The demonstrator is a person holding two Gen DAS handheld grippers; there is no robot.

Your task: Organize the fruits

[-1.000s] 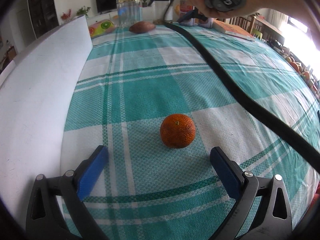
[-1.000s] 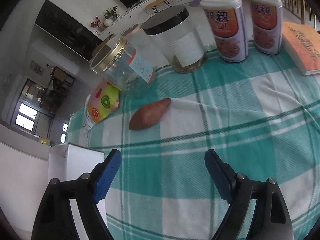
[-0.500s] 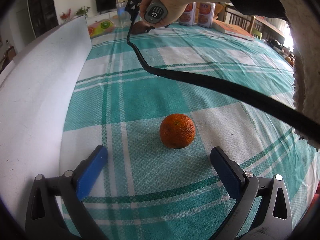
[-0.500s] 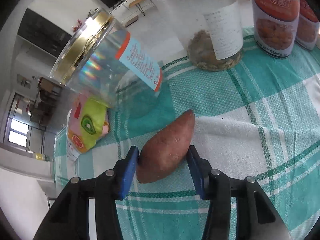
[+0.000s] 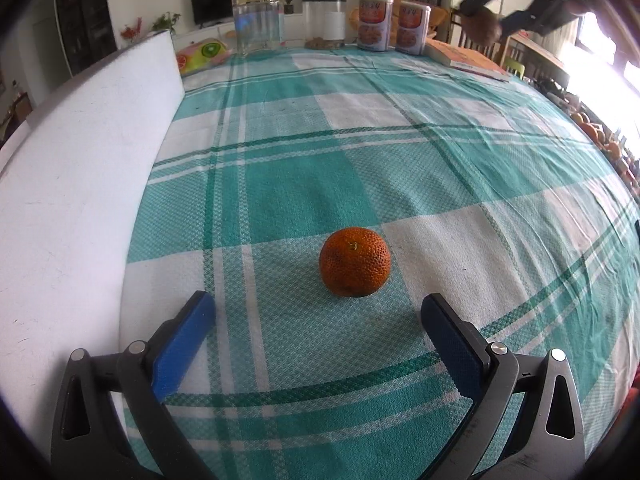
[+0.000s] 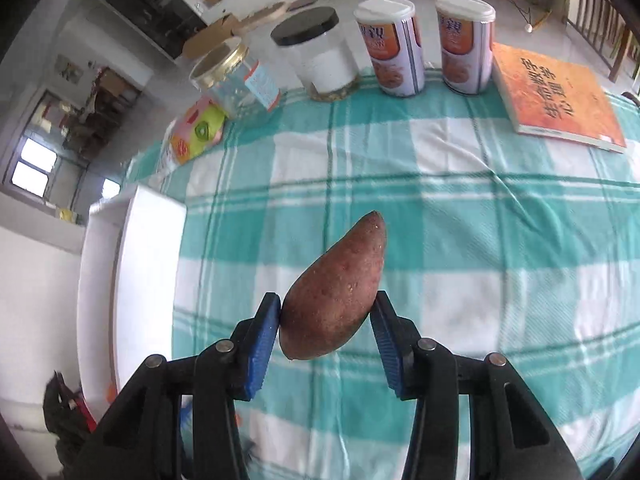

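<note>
Surface: teal-and-white checked tablecloth [image 5: 304, 184] covers the table under both my grippers; a white flat board [image 5: 80, 184] lies along its edge at 9 o'clock in my left view.
Left gripper: my left gripper [image 5: 316, 312] hangs low over the cloth with its blue-padded jaws spread wide and nothing between them.
Orange: a round, pitted orange mandarin [image 5: 355, 267] sits on the cloth at 12 o'clock from my left fingertips, just beyond them and touching neither pad.
Right gripper: my right gripper [image 6: 326, 320] has its jaws clamped on a reddish-brown, tapered sweet potato [image 6: 335, 294], both blue pads pressed against its thick end.
Sweet potato: it is lifted clear of the cloth, its pointed tip aimed toward 12 o'clock.
Far edge: from 10 to 1 o'clock in my right view stand a clear plastic jar with a gold lid [image 6: 236, 82], a clear jar with a black lid [image 6: 318, 60] and two white-capped orange-labelled canisters [image 6: 394, 50].
Other items: an orange-covered book [image 6: 554, 96] lies flat at 2 o'clock; a colourful fruit-print packet [image 6: 194, 132] lies at 10 o'clock, beside the gold-lidded jar.
</note>
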